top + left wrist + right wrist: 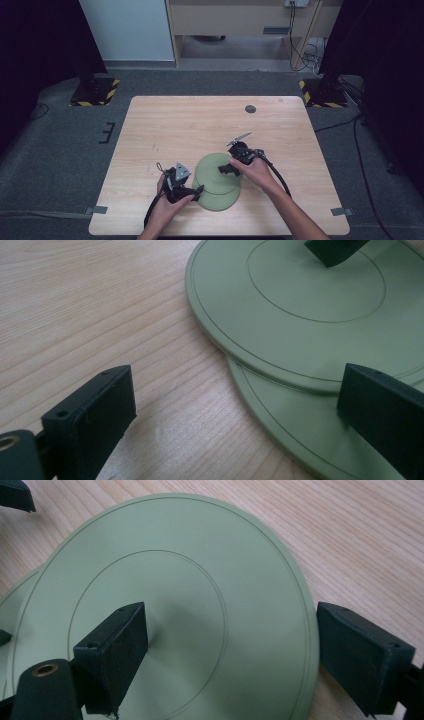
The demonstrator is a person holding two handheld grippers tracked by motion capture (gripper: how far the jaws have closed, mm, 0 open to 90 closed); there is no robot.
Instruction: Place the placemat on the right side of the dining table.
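Fingers (112, 650) astride upper plate's (200, 555) rim

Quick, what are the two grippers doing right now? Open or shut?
Left gripper: open, jaws wide at the edge of the lower green plate, holding nothing.
Right gripper: open, jaws astride the rim of the upper green plate, not clamped.

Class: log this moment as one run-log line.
upper plate overlaps lower plate | right gripper open, straddling upper rim | left gripper open at lower rim
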